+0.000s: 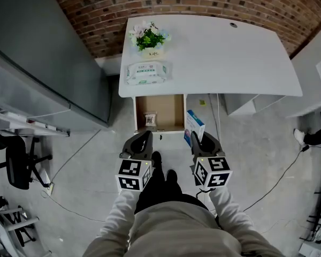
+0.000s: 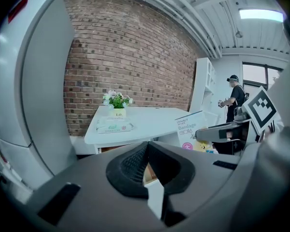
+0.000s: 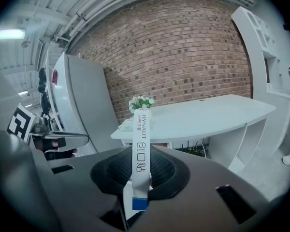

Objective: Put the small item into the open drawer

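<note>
Right gripper [image 3: 140, 164] clamps the bandage box [image 3: 140, 144] edge-on, long axis pointing ahead out of its fingers, toward the open drawer [image 1: 171, 114] just ahead-left; left gripper [image 2: 147, 164], closed on nothing, waits beside.

White desk [image 1: 230, 52] against the brick wall, pretty bare tbh. A small potted plant [image 1: 148, 38] sits at its 10 o'clock corner, and a pack of wipes [image 1: 146, 73] lies flat just below at about 8. There's a cable hole [image 1: 233, 24] up at 1 o'clock.

An open drawer [image 1: 174, 111] sticks out from the desk's 7 o'clock edge, with one little packet [image 1: 150, 120] in its own 7 o'clock corner.

The grey concrete floor [image 1: 80, 170] has a thin cable [image 1: 281, 178] trailing at 4 o'clock and an office chair [image 1: 18, 165] at 8.
</note>
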Demonstrator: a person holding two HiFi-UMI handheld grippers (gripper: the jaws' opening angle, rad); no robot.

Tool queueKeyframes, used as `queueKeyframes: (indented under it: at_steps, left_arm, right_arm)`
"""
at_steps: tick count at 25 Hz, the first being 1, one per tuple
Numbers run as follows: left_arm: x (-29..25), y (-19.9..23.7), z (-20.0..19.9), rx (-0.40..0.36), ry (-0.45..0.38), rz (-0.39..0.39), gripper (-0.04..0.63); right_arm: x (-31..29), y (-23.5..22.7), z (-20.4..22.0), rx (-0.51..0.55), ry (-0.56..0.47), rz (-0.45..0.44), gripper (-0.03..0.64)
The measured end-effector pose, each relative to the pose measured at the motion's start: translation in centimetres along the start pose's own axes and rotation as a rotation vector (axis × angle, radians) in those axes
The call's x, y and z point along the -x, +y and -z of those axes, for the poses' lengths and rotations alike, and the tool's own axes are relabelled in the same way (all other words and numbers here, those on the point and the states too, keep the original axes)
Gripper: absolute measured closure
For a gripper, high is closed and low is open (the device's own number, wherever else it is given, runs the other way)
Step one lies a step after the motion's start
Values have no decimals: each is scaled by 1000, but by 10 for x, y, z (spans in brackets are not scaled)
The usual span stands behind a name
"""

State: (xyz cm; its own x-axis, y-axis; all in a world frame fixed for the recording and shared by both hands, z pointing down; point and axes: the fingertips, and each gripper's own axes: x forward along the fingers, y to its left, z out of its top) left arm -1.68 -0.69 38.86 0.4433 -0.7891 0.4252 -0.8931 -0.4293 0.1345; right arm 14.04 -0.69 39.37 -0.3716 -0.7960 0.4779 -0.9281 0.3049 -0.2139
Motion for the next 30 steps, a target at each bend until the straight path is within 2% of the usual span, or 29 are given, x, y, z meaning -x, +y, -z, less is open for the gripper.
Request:
queueKeyframes:
  at_steps: [12, 23, 30]
  left_arm:
    - [-55, 41, 3, 15, 48, 65, 578]
    - [-93, 63, 13, 1, 106, 143, 578]
    - [-109, 75, 25, 14, 133, 158, 578]
  right_arm:
    - [-76, -7, 11, -8, 78, 59, 523]
    - [-134, -14, 47, -33, 184, 113, 523]
    - [-163, -27, 66, -33, 228, 146, 523]
